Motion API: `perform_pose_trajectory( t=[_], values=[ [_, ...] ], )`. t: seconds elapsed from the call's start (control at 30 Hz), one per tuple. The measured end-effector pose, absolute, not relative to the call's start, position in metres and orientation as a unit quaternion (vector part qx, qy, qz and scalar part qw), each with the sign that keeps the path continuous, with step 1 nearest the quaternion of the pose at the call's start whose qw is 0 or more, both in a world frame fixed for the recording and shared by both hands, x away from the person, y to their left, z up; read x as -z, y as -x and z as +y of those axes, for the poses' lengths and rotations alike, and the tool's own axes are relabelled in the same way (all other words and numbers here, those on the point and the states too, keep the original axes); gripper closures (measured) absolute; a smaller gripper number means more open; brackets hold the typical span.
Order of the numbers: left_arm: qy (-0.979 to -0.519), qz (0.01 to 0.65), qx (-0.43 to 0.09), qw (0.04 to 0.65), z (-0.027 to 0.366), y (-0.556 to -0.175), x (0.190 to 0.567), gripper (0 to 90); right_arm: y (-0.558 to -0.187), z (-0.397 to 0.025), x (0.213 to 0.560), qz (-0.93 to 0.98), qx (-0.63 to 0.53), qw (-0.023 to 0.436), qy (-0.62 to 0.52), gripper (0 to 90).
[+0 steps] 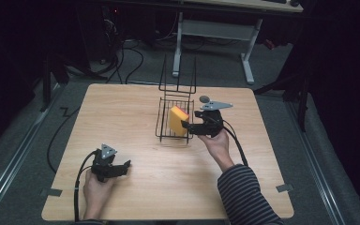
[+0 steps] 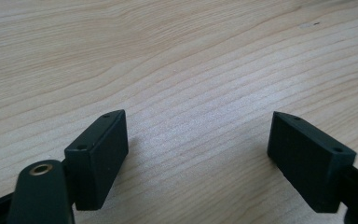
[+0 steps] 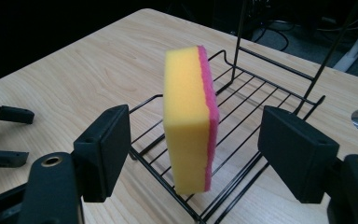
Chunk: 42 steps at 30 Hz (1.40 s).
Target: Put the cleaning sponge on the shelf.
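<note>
I see the right gripper [image 3: 193, 149] spread around a spongy yellow block with a pink layer [image 3: 189, 121], upright in the black wire basket [image 3: 261, 98]; the left gripper [image 2: 198, 158] gapes over smooth woodgrain table [image 2: 177, 56].

A yellow sponge [image 3: 186, 126] with a bright pink layer along one face stands in a black wire basket [image 3: 265, 100]. The table [image 1: 122, 122] is pale wood with fine grain lines. Both grippers, right gripper [image 3: 193, 154] and left gripper [image 2: 196, 154], have matte black jaws. At five o'clock in the high view, a sleeve [image 1: 246, 194] shows dark and grey stripes.
</note>
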State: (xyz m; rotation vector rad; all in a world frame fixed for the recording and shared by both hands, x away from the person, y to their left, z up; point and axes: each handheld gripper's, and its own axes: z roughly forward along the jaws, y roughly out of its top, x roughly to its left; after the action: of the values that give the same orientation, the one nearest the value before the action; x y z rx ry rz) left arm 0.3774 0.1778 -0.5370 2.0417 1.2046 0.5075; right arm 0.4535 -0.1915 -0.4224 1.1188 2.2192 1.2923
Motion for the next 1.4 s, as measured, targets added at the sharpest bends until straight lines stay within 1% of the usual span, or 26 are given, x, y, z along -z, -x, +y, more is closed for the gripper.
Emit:
perform_pose_trajectory(
  t=[0.6, 0.77, 1.4],
  values=[
    [-0.789, 0.465, -0.196, 0.351, 0.178, -0.377, 0.537, 20.8, -0.436, -0.231, 0.406, 0.763, -0.468, 0.184, -0.405, 27.1],
    [-0.789, 0.465, -0.196, 0.351, 0.178, -0.377, 0.537, 20.8, -0.429, -0.245, 0.407, 0.754, -0.474, 0.187, -0.414, 27.8],
    [-0.788, 0.465, -0.196, 0.351, 0.178, -0.377, 0.537, 20.8, -0.414, -0.267, 0.396, 0.745, -0.474, 0.199, -0.425, 28.3]
  ],
)
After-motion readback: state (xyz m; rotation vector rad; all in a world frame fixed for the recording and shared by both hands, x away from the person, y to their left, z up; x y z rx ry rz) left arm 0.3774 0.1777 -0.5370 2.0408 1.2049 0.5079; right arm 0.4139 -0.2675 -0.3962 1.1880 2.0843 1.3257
